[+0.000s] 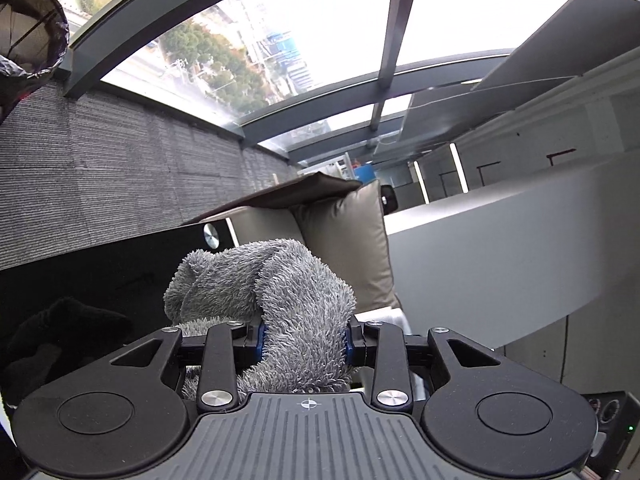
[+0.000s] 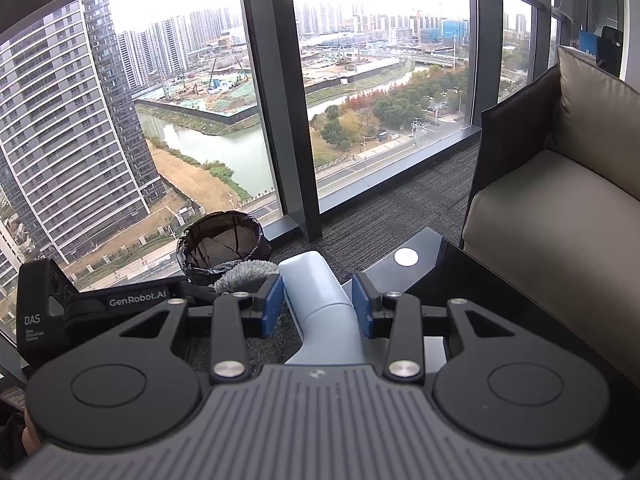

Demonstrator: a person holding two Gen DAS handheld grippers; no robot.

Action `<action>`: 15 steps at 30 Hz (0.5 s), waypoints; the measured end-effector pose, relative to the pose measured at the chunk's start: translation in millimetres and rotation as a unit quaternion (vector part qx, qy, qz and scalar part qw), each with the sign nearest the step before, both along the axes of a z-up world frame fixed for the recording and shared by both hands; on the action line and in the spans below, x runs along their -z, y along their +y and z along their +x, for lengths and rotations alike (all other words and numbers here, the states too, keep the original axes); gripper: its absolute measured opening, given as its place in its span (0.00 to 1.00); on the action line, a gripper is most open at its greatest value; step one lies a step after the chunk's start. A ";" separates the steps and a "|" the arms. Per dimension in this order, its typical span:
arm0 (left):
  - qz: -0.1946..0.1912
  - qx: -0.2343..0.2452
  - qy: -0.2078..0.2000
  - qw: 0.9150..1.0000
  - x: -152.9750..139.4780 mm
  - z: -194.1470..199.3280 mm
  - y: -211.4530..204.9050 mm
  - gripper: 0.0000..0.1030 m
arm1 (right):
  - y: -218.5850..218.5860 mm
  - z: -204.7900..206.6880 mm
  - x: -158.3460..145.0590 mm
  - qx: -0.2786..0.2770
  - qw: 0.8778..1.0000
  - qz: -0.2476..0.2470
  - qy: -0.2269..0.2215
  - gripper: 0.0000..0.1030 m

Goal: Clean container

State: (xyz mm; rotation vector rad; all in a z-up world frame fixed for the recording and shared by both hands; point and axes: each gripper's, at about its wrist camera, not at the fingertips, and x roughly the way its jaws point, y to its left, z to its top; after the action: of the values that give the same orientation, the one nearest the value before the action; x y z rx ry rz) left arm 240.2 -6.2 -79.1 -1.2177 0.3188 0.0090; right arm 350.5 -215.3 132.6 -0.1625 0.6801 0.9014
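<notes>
A pale blue container [image 2: 308,276] lies pointing away between the blue pads [image 2: 274,300] of my right gripper [image 2: 318,306], which is shut on its sides above the black glass table [image 2: 460,280]. My left gripper [image 1: 304,344] is shut on a fluffy grey cloth [image 1: 280,280] that bulges out ahead of its fingers. In the right wrist view the left gripper's black housing [image 2: 120,304] sits just left of the container. The grey cloth [image 2: 246,272] shows beside the container's far end and again beneath it. Whether cloth and container touch is hidden.
A round bin with a black liner [image 2: 220,244] stands on the grey carpet by the tall windows [image 2: 264,80], beyond the table's left corner. A beige sofa with a cushion [image 2: 560,184] borders the table on the right. A dark soft shape [image 1: 60,340] lies at the left.
</notes>
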 end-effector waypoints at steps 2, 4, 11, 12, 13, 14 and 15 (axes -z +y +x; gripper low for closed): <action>0.003 -0.001 0.013 1.000 6.0 3.0 -1.2 0.29 | 0.2 -0.9 -0.2 0.001 1.000 -0.001 -0.002 0.39; 0.004 -0.002 0.029 1.000 13.8 6.3 -1.7 0.29 | 0.7 -2.7 -0.4 0.005 1.000 -0.002 -0.006 0.40; 0.017 0.006 0.042 0.999 15.8 6.0 1.7 0.28 | 1.9 -13.4 -1.4 0.038 0.999 -0.005 -0.026 0.40; 0.025 0.008 0.036 0.999 12.1 4.0 1.5 0.28 | 0.5 -15.7 -2.2 0.043 0.999 -0.003 -0.029 0.41; 0.029 0.010 0.032 0.999 9.7 3.5 1.1 0.28 | -1.3 -18.2 -3.2 0.049 0.998 0.000 -0.033 0.46; 0.033 0.012 0.028 0.999 7.2 2.9 0.6 0.28 | -6.2 -22.0 -5.0 0.061 0.997 0.006 -0.039 0.55; 0.038 0.014 0.023 0.999 2.7 0.5 -0.6 0.28 | -11.1 -25.8 -6.8 0.074 0.996 0.013 -0.045 0.60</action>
State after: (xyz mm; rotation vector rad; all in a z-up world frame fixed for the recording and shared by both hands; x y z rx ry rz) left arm 240.7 -6.8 -81.7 -1.1381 0.3723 0.0236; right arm 324.7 -226.4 139.4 -0.1272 0.5887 0.7570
